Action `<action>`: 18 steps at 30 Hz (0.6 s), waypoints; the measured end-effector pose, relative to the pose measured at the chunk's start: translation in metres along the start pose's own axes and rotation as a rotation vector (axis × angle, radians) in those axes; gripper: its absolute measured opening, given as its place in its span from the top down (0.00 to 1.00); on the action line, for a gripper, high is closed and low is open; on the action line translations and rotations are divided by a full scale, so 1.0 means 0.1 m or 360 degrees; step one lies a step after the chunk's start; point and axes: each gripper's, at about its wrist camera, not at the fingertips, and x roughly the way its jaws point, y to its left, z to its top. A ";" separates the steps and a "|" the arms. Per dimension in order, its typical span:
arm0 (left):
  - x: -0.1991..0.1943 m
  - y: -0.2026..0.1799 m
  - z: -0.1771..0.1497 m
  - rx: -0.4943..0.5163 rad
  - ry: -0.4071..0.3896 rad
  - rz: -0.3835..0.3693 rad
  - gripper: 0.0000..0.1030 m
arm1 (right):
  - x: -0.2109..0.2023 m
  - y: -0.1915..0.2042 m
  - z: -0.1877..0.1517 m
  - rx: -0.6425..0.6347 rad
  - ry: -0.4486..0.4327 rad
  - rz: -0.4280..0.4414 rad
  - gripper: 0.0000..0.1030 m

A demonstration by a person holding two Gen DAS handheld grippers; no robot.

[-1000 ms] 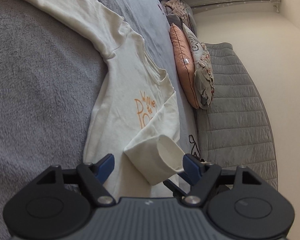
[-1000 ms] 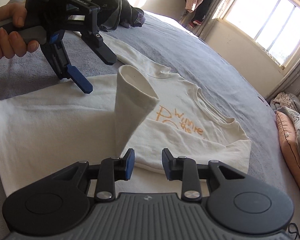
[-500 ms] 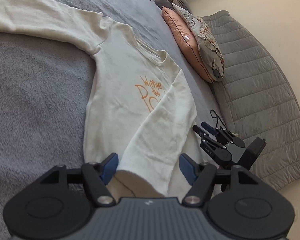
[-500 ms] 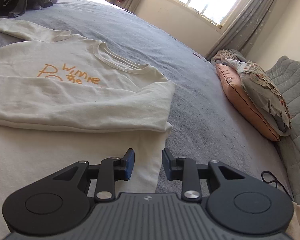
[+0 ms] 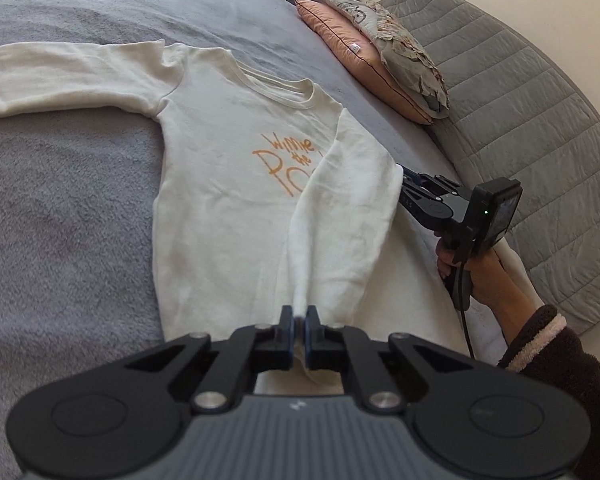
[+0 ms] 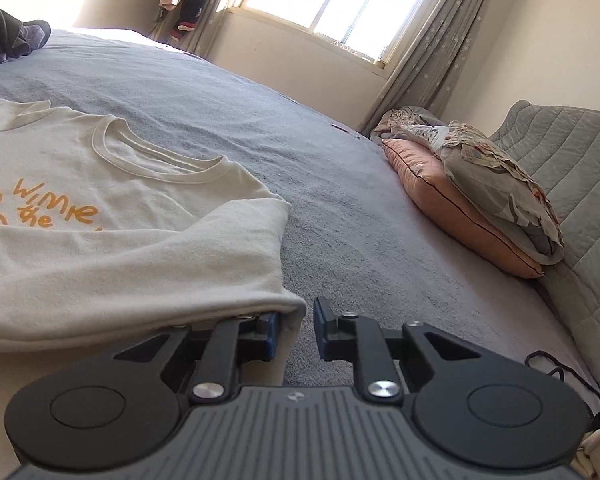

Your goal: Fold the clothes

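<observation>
Cream sweatshirt (image 5: 228, 184): laid flat on the grey bed cover (image 5: 60, 208) (one sleeve folded across the chest). Left gripper (image 5: 299, 330): clamped on the sleeve cuff. Right gripper (image 6: 296, 330): jaws closing, sweatshirt edge between them, not yet pinched.

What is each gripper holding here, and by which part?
Left gripper pinches the cream sweatshirt by its folded-over sleeve end. Right gripper is closing around the sweatshirt's side edge, not yet gripping.
</observation>
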 end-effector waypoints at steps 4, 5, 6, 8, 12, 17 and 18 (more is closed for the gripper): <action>0.08 -0.03 -0.05 0.0026 0.0035 0.0026 0.96 | 0.02 -0.06 -0.04 -0.0005 0.0014 -0.0020 0.90; 0.13 -0.02 -0.07 0.0026 0.0051 0.0041 0.96 | 0.05 -0.09 -0.07 0.0020 0.0039 -0.0006 0.90; 0.16 -0.02 -0.08 0.0027 0.0063 0.0049 0.96 | 0.08 -0.12 -0.10 0.0047 0.0066 0.0009 0.90; 0.16 0.00 -0.08 0.0034 0.0068 0.0045 0.96 | 0.12 -0.14 -0.14 0.0079 0.0095 0.0032 0.90; 0.10 -0.01 -0.06 0.0067 0.0068 0.0028 0.91 | 0.10 -0.24 -0.11 0.0165 0.0147 0.0104 0.89; -0.09 -0.12 0.01 0.0203 -0.0098 0.0062 0.58 | -0.12 -0.51 -0.10 0.0293 0.0183 0.0159 0.79; -0.13 -0.14 0.04 0.0222 -0.0137 0.0070 0.58 | -0.16 -0.56 -0.10 0.0329 0.0172 0.0153 0.79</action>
